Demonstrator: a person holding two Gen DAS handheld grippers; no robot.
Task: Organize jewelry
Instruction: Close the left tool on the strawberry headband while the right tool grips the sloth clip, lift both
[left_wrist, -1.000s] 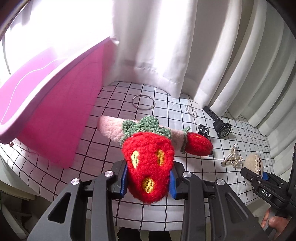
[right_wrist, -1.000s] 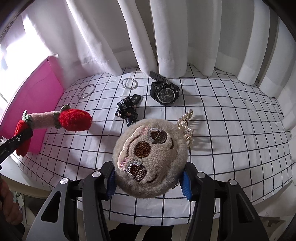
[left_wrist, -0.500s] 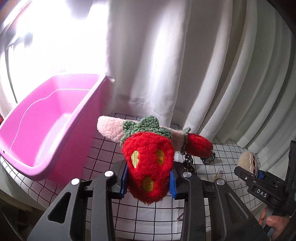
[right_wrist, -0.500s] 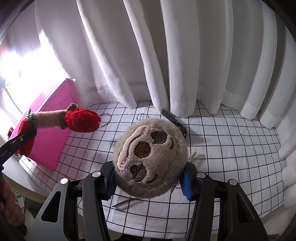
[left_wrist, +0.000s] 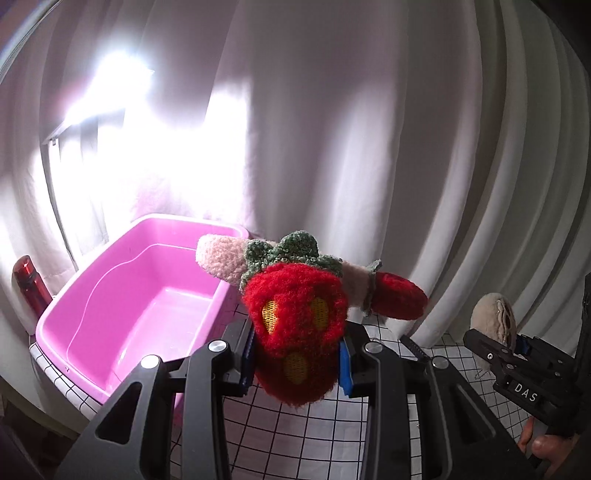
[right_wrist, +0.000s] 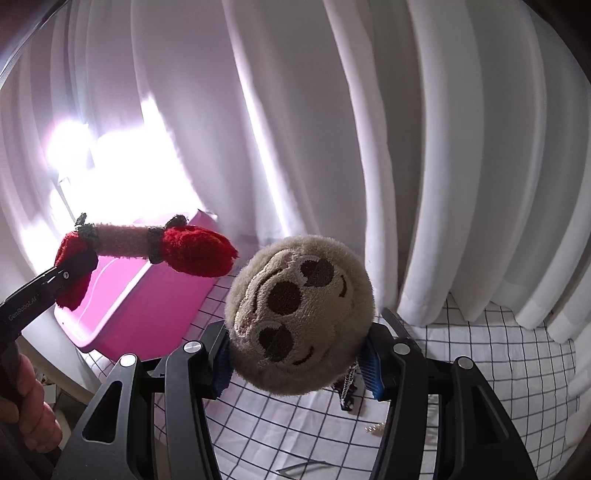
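A fuzzy red strawberry plush piece (left_wrist: 295, 325) with a pink band and green leaves is clamped in my left gripper (left_wrist: 297, 363), held in the air just right of the pink bin (left_wrist: 122, 314). The bin's inside shows nothing in it. The same piece (right_wrist: 192, 251) and the left gripper (right_wrist: 70, 273) appear at the left of the right wrist view. My right gripper (right_wrist: 299, 365) is shut on a round beige plush with a stitched sloth face (right_wrist: 299, 317), which hangs over the grid cloth. That gripper (left_wrist: 495, 347) also shows at the right of the left wrist view.
White curtains (right_wrist: 424, 166) hang close behind the table. A red bottle (left_wrist: 31, 288) stands left of the bin. On the checked cloth (right_wrist: 498, 369) lie a black-and-silver chain piece (right_wrist: 347, 391), small pearls (right_wrist: 375, 428) and a thin wire item (right_wrist: 303, 467). A person's hand (right_wrist: 26, 398) grips the left handle.
Both grippers have risen with their plush pieces still clamped. The watch, rings and clips on the cloth have dropped out of sight, and the bin's inside has come into view.
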